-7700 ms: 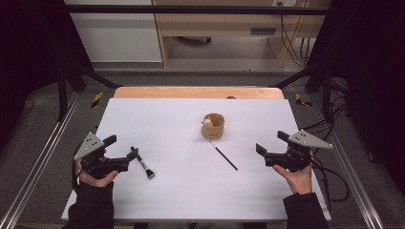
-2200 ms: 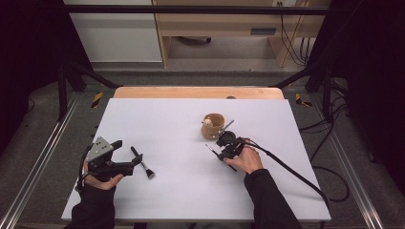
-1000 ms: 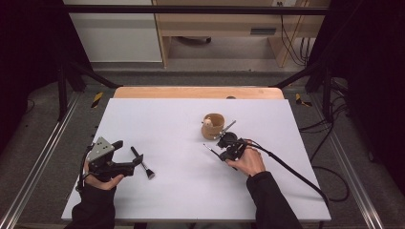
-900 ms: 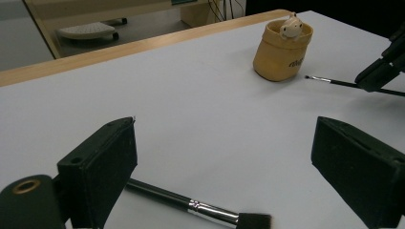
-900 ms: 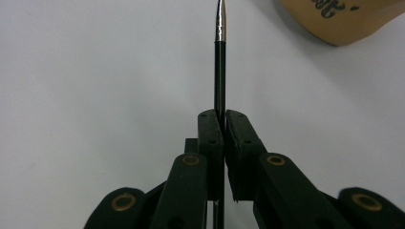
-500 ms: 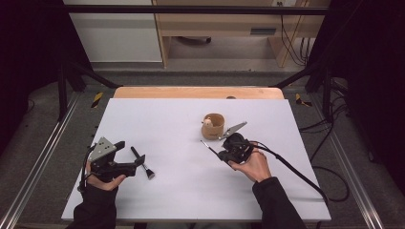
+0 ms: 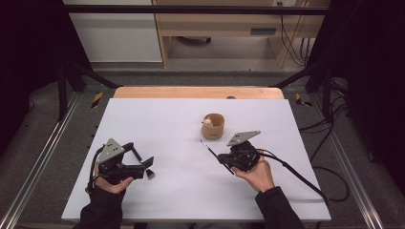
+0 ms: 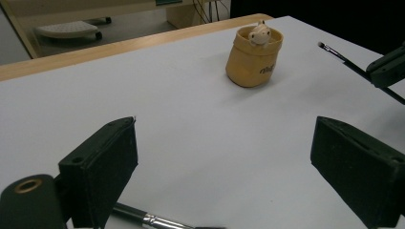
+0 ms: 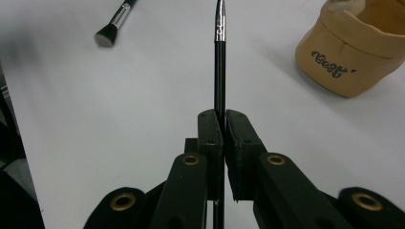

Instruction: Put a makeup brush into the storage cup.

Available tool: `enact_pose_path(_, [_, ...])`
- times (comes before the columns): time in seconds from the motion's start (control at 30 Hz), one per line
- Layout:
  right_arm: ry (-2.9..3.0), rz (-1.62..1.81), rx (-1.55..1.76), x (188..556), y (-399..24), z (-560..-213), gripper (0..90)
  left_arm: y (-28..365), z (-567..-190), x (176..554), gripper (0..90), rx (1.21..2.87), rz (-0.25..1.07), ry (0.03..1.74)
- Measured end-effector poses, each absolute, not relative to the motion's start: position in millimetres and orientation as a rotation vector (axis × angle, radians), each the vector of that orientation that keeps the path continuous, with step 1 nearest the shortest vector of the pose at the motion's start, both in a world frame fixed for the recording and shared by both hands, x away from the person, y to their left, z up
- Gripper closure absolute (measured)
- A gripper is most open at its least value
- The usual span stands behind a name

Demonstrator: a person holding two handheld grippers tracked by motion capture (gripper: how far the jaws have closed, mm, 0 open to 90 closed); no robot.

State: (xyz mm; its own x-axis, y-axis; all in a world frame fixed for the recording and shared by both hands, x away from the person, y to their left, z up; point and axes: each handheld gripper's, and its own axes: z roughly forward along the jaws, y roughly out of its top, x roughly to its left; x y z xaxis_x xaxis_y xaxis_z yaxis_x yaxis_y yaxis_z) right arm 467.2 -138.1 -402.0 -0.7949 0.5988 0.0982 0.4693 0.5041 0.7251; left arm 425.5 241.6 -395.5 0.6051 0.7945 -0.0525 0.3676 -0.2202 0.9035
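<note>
Near the tan fabric pot (image 7: 213, 126), the right gripper (image 7: 223, 159) clenches a thin black brush (image 9: 219, 71), next needing tipping into it; the left gripper (image 8: 224, 176) gapes empty.

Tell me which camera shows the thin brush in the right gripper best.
The right gripper view: the thin brush runs straight up from the shut jaws, close and sharp. The high view shows it as a fine dark line; the left gripper view catches its tip end.

I am wearing black sleeves; my black tongs (image 7: 224, 159) are carrying grey three-cornered plates, brass-ringed screw holes and trailing black cables.
</note>
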Motion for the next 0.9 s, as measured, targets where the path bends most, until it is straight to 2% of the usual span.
enact_pose_path(0.4, [2.499, 1.285, 0.914, 451, -149, -410, 85.6, 217, -397, 419, 8.8, 1.828, 0.496, 0.911])
enact_pose_path(0.9, [2.439, 1.413, 0.879, 442, -153, -407, 85.5, 196, -390, 412, 11.0, 1.752, 0.445, 0.876])
